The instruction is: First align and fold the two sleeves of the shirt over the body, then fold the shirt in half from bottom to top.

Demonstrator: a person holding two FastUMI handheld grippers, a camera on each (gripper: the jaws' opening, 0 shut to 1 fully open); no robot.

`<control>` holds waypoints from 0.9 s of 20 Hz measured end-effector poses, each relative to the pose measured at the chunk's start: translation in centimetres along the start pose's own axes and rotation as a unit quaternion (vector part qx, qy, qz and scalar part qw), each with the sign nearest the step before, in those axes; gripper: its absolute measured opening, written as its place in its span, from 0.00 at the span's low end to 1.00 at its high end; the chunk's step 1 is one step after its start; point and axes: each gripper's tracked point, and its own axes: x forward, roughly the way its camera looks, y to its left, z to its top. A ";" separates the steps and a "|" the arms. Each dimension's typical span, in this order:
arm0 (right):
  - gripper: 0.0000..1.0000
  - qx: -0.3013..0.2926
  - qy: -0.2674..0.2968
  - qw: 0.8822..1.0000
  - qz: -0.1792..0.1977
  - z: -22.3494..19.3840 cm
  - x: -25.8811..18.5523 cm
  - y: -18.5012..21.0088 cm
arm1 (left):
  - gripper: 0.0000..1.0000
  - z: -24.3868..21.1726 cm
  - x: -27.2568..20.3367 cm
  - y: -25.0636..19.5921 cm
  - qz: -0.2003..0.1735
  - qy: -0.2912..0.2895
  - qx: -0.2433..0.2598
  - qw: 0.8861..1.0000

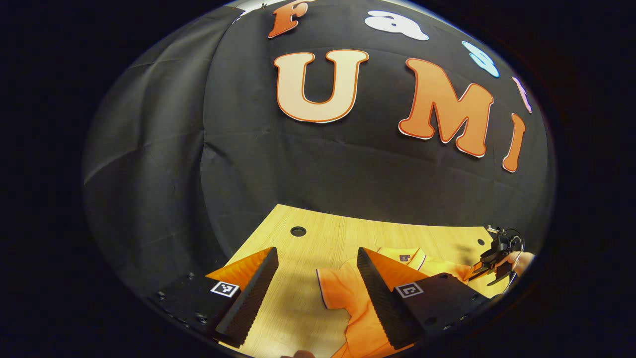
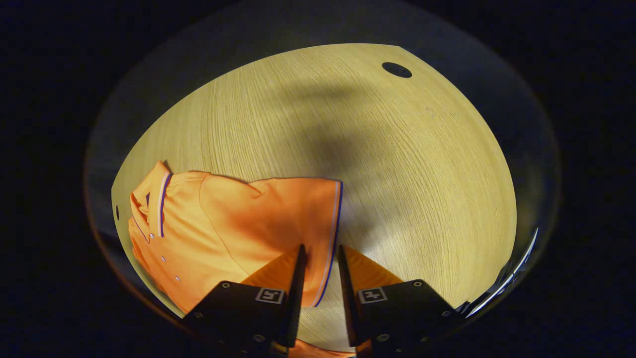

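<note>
The fingers of the right gripper (image 2: 319, 258) stand narrowly parted, straddling the striped cuff of the shirt's sleeve (image 2: 298, 214); the cuff edge runs down between them, but I cannot tell whether they press the cloth or only hang over it. The fingers of the left gripper (image 1: 314, 268) are spread wide and hold nothing, poised above the other sleeve (image 1: 343, 288), whose cuff lies in the gap between them. The orange shirt (image 2: 208, 233) lies flat on the wooden counter (image 2: 348, 124), buttons up, its collar (image 2: 156, 199) toward the counter's far edge in the left gripper view, and both sleeves reach outward from the body, so I judge neither is folded yet. In the left gripper view the right gripper also shows beyond the shirt's far shoulder, held by a hand (image 1: 521, 261). From here the likely trouble is a thin pinch: if the right fingers close on the cuff hem alone, the sleeve may slip free or drag the shoulder seam crooked when it is carried over the body. The left fingers, so wide, could catch body cloth along with the sleeve and bunch it. No container sits near the shirt; the counter shows round holes (image 2: 396, 69) beyond it.
</note>
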 end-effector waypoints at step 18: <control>0.12 -0.102 -0.107 0.983 0.109 1.6 -10.6 11.2 | 0.98 -0.6 -2.3 5.1 0.008 -0.006 -0.027 1.000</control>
